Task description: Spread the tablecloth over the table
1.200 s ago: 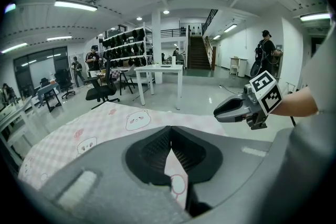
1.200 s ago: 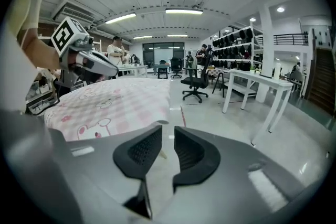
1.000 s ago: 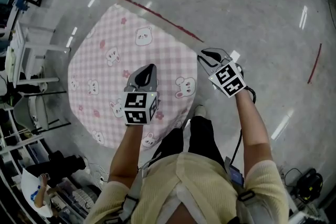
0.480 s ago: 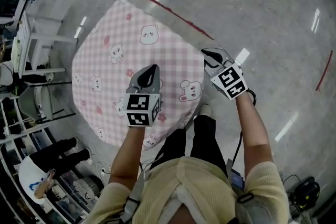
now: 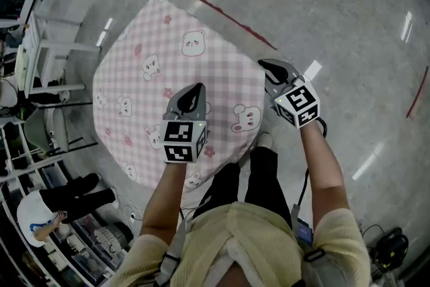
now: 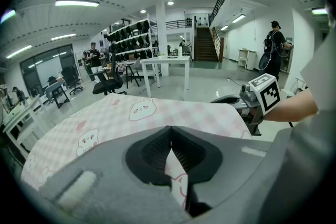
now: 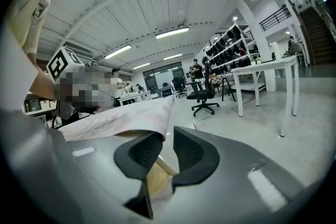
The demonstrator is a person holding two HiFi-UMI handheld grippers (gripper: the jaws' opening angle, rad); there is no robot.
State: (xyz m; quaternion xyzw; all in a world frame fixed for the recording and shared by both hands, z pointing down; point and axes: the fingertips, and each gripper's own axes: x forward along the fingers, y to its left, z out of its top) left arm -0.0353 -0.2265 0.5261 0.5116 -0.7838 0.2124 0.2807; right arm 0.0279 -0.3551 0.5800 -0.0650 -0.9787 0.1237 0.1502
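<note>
Seen along the right hand-held gripper (image 7: 167,136), its jaws have just been closing but stand apart with a clear gap. They press on nothing, and the hem of the pink checked tablecloth (image 7: 126,120) lies just over the tip of one jaw. Pale wood of the desk (image 7: 156,179) shows below the cloth, between the jaws. A black office chair (image 7: 205,94) stands on the floor beyond. In the left gripper view, the left hand-held gripper (image 6: 170,136) is clamped shut on a fold of the tablecloth, whose pink and white fabric runs down between the ribbed pads. The rest of the cloth lies flat across the desk top, and the right hand-held gripper shows at the desk's right corner. A white table (image 6: 168,60) stands farther back. From the head view, the tablecloth, printed with bears and rabbits, covers the whole desk top. The left hand-held gripper sits at the desk's near edge and the right one at its near right corner. A red line (image 5: 222,13) crosses the grey floor (image 5: 336,23) past the far edge.
</note>
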